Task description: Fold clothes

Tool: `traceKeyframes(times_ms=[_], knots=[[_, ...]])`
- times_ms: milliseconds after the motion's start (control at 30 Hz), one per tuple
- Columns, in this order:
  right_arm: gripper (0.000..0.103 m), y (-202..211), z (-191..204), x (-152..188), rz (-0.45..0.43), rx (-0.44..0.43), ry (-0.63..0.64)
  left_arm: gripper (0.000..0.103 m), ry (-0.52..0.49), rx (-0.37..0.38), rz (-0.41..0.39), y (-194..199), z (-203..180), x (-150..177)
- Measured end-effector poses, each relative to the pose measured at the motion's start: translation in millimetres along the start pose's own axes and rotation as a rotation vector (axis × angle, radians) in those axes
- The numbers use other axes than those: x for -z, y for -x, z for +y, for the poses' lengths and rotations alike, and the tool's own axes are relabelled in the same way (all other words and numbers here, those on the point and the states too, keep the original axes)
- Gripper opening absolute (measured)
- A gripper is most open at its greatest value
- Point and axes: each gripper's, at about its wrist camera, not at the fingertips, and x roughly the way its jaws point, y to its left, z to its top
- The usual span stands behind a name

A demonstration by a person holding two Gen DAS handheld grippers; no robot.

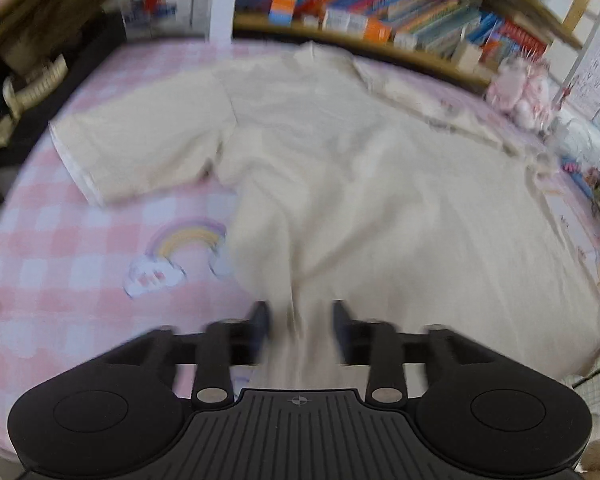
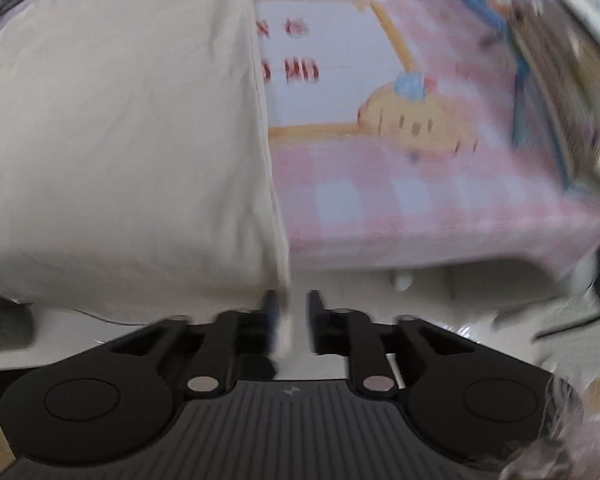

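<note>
A cream T-shirt lies spread on a pink checked cloth, its collar at the far side and one short sleeve out to the left. My left gripper is at the near hem, shut on a bunch of the fabric, and creases run from the shirt into its jaws. In the right wrist view the shirt fills the left half. My right gripper is at its near right corner, shut on a strip of the side edge that lies against the left finger. Both views are blurred.
The pink checked cloth carries a rainbow print and a cartoon print. Bookshelves line the far side. A pink plush toy sits at the far right. The table's near edge drops to the floor.
</note>
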Motion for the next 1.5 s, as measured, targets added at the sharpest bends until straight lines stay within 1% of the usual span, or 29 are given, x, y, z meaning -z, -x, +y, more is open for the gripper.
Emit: traceKeyframes(times_ms=[33, 67, 100, 133, 167, 233, 267, 367, 433, 567, 667, 733, 867, 967, 1033, 1100, 1133, 1167, 1267, 1300, 1400, 1467, 1500], knots=[[0.042, 2, 4, -13, -0.024, -0.009, 0.049, 0.056, 0.004, -0.005, -0.024, 4, 2, -3], [0.042, 3, 8, -27, -0.048, -0.018, 0.097, 0.056, 0.008, -0.010, -0.049, 8, 4, -5], [0.044, 5, 12, -40, -0.072, -0.028, 0.146, 0.056, 0.029, 0.001, -0.057, 6, 4, -9], [0.048, 6, 16, -54, -0.096, -0.037, 0.194, 0.056, 0.055, 0.017, -0.062, 3, 3, -13], [0.053, 8, 21, -67, -0.120, -0.046, 0.243, 0.056, 0.071, 0.026, -0.058, -3, -1, -15], [0.059, 11, 29, -94, -0.168, -0.064, 0.340, 0.056, 0.088, 0.037, -0.043, -15, -14, -18], [0.059, 13, 33, -107, -0.192, -0.073, 0.389, 0.057, 0.084, 0.038, -0.038, -22, -23, -17], [0.059, 17, 45, -147, -0.264, -0.101, 0.534, 0.062, 0.091, 0.008, -0.027, -33, -44, -15], [0.059, 15, 55, -178, -0.301, -0.130, 0.628, 0.062, 0.097, -0.014, -0.020, -40, -58, -13], [0.056, -22, 79, -258, -0.312, -0.207, 0.816, 0.062, 0.108, -0.056, -0.005, -55, -85, -11], [0.053, -52, 95, -314, -0.295, -0.255, 0.896, 0.062, 0.116, -0.088, 0.005, -66, -106, -9], [0.050, -71, 103, -348, -0.275, -0.279, 0.919, 0.066, 0.122, -0.110, 0.013, -73, -120, -7], [0.045, -99, 107, -391, -0.211, -0.327, 0.941, 0.069, 0.124, -0.147, 0.017, -76, -135, -3], [0.043, -104, 101, -399, -0.203, -0.338, 0.948, 0.070, 0.153, -0.170, 0.013, -76, -139, -1], [0.038, -105, 96, -402, -0.201, -0.344, 0.952, 0.070, 0.174, -0.182, 0.012, -77, -140, -2], [0.029, -106, 92, -405, -0.198, -0.350, 0.955, 0.072, 0.191, -0.191, 0.018, -78, -141, -3], [0.015, -107, 89, -406, -0.197, -0.353, 0.957, 0.072, 0.199, -0.195, 0.022, -78, -141, -4], [0.011, -108, 87, -408, -0.196, -0.356, 0.959, 0.072, 0.202, -0.197, 0.027, -80, -142, -6], [0.008, -110, 80, -412, -0.193, -0.365, 0.965, 0.072, 0.213, -0.203, 0.043, -82, -141, -11], [0.008, -113, 72, -417, -0.199, -0.338, 0.922, 0.072, 0.218, -0.205, 0.047, -83, -141, -12], [0.007, -125, 39, -437, -0.225, -0.216, 0.731, 0.072, 0.226, -0.197, 0.055, -86, -139, -17], [0.007, -133, 17, -450, -0.242, -0.135, 0.603, 0.072, 0.211, -0.193, 0.065, -89, -140, -21], [0.007, -137, 11, -451, -0.234, -0.111, 0.577, 0.072, 0.202, -0.191, 0.071, -90, -140, -23]])
